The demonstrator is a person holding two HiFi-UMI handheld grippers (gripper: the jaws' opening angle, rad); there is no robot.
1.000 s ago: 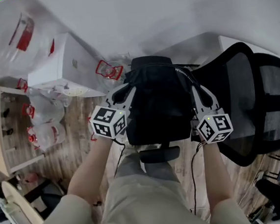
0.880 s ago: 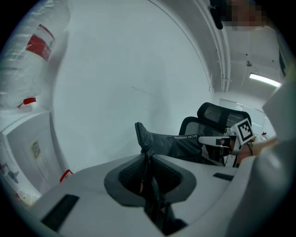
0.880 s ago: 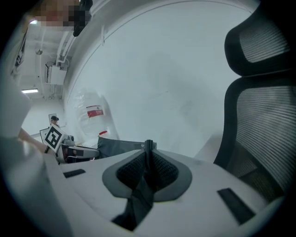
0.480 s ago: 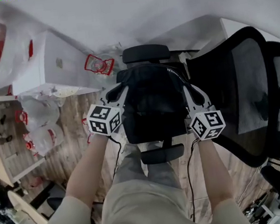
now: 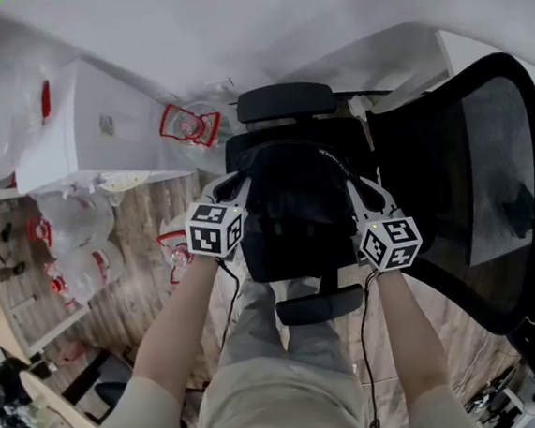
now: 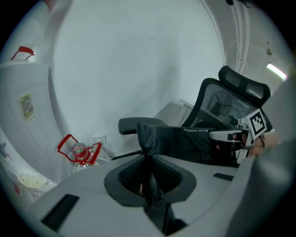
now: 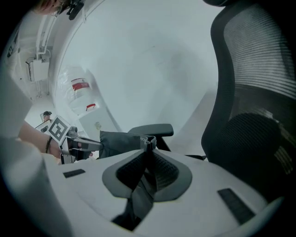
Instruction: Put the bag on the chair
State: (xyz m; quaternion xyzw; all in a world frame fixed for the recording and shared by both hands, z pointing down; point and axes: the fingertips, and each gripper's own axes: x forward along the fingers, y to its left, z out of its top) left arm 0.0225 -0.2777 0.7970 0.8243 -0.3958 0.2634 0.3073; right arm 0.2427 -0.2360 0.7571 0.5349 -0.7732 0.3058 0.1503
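Note:
A black bag [image 5: 295, 206] hangs stretched between my two grippers over the seat of a black office chair [image 5: 489, 168], between its far armrest [image 5: 287, 101] and near armrest [image 5: 319, 305]. My left gripper [image 5: 234, 183] pinches the bag's left edge. My right gripper [image 5: 354, 188] pinches its right edge. In the left gripper view the jaws [image 6: 147, 157] are shut on a fold of the bag [image 6: 185, 141]. The right gripper view shows its jaws [image 7: 147, 155] shut on the bag [image 7: 120, 139] the same way. I cannot tell whether the bag touches the seat.
The chair's mesh back [image 7: 259, 92] rises close on the right. A white box [image 5: 99, 130] and water bottles with red handles [image 5: 188, 124] stand at the left by the white wall. A wooden shelf [image 5: 1, 281] lies farther left. The person's legs are just below the near armrest.
The bag and both grippers have moved over the chair seat. The far armrest now shows beyond the bag. Both grips are unchanged.

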